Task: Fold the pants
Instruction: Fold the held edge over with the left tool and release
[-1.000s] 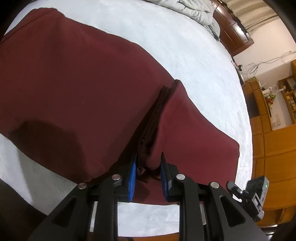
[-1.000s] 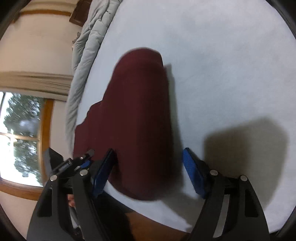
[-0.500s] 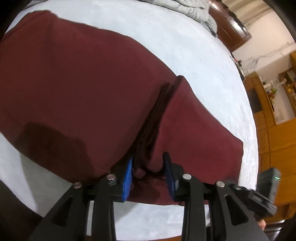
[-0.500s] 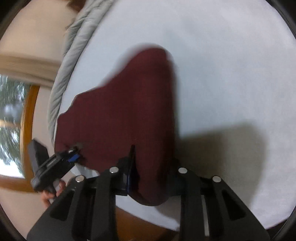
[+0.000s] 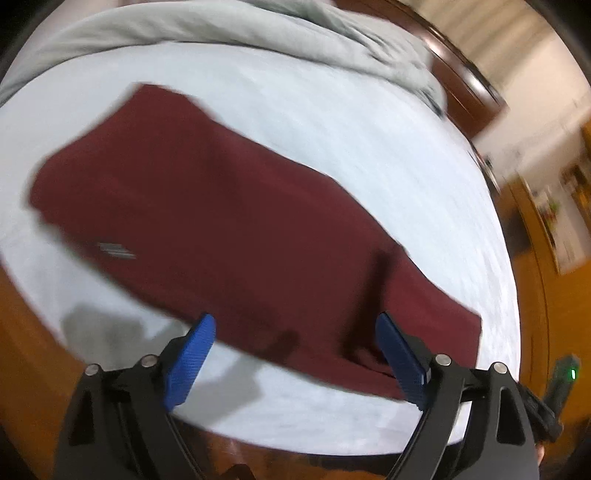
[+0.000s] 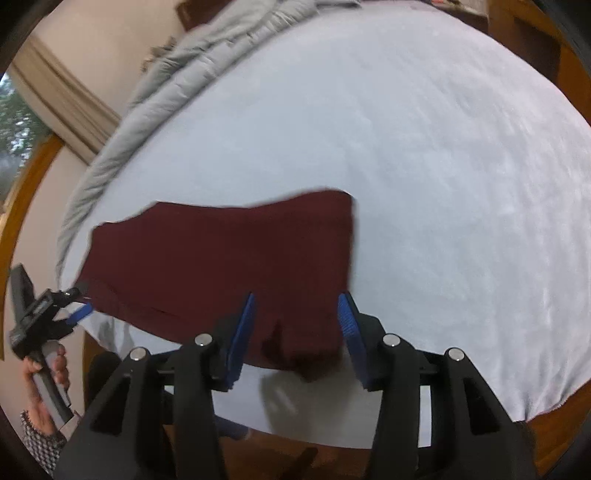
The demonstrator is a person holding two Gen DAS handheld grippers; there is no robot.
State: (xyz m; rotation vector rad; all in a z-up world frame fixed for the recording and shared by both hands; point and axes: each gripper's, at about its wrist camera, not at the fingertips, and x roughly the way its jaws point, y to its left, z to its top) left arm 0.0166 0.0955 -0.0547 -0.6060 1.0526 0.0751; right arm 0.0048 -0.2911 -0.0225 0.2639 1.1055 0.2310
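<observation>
The left claw (image 5: 293, 350) is spread wide, its 2 blue pads (image 5: 190, 354) apart and holding nothing, hovering over the near edge of the pants (image 5: 229, 229). The right claw (image 6: 297, 332) is also spread, empty, its pads on either side of the pants' (image 6: 229, 266) near right corner without touching the cloth.

There is 1 pair of maroon pants, lying flat as a long folded band on the bed (image 5: 369, 129), close to the bed's near edge. A small pale label (image 5: 116, 251) shows on the pants towards their left end. In the right wrist view the left claw (image 6: 79, 306) sits just at the pants' left end, with the person's hand (image 6: 48, 369) on its grip.

Beyond the pants, 1 grey duvet (image 5: 258, 26) is bunched along the bed's far side. Past that stand a dark wooden headboard (image 5: 461, 81) and a window (image 6: 18, 122) with curtain.
</observation>
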